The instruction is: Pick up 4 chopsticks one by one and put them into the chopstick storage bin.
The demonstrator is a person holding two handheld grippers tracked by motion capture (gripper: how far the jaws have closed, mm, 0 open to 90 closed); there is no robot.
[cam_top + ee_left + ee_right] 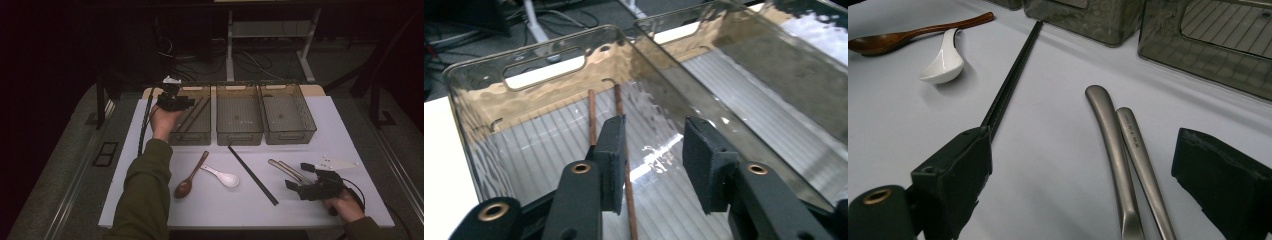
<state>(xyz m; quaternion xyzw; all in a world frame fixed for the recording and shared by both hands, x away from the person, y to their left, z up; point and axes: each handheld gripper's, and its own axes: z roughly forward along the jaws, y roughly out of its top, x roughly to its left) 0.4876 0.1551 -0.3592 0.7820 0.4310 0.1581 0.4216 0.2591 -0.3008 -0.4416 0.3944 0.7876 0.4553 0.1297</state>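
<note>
- The left gripper hangs over the leftmost of three smoky clear bins at the far side of the white table
- In the left gripper view its jaws stand apart with nothing pressed between the pads; two thin brown chopsticks lie on the ribbed floor of that bin, one running just beside the left pad, the other a little further left
- The middle bin and the right bin sit side by side, touching or nearly so
- The right gripper rests low at the near right of the table, jaws spread wide and gripping nothing
- Two metal utensil handles lie side by side on the table between its open jaws, touching neither pad
- A pair of black chopsticks lies diagonally near the table's middle, one end close to the middle bin
- A white ceramic soup spoon and a brown wooden spoon lie to the left of them, handles crossing or nearly touching
</note>
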